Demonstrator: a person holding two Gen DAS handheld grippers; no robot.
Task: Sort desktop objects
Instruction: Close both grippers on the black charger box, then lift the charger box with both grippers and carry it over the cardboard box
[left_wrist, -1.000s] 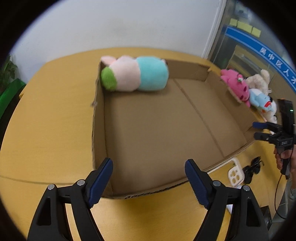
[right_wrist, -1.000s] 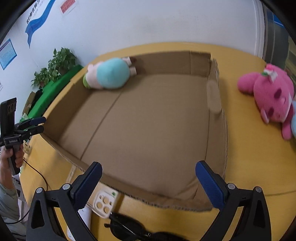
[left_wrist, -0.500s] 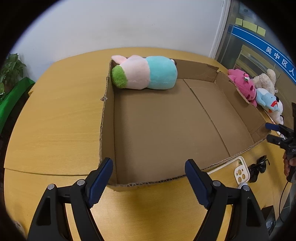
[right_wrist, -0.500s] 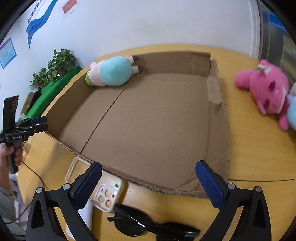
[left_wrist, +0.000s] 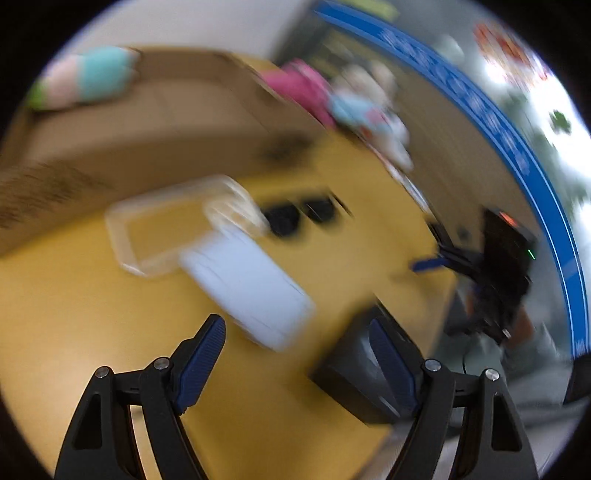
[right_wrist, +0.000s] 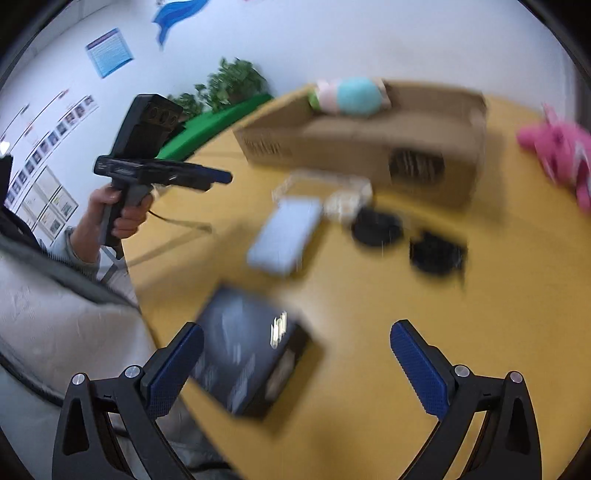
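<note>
Both views are blurred by motion. My left gripper (left_wrist: 297, 349) is open and empty above the yellow table (left_wrist: 74, 314), just short of a pale blue flat pack (left_wrist: 247, 288). A clear phone case (left_wrist: 166, 229) and black sunglasses (left_wrist: 299, 216) lie beyond it. A black box (left_wrist: 354, 376) sits by the right finger. My right gripper (right_wrist: 295, 365) is open and empty over the black box (right_wrist: 247, 354). The pale blue pack (right_wrist: 286, 232), the sunglasses (right_wrist: 406, 236) and the cardboard box (right_wrist: 369, 147) with a pink-and-teal plush (right_wrist: 349, 96) lie farther off.
A pink plush (right_wrist: 561, 151) lies on the table right of the cardboard box, with pale blue and cream plush toys (left_wrist: 365, 107) beside it. The table edge (right_wrist: 147, 295) runs close on the left, with my body beyond it. Green plants (right_wrist: 229, 85) stand at the wall.
Both grippers have pulled back from the cardboard box and swung toward the table's near edge. The black box, blue pack and phone case now fill the foreground. Both jaws stay open.
</note>
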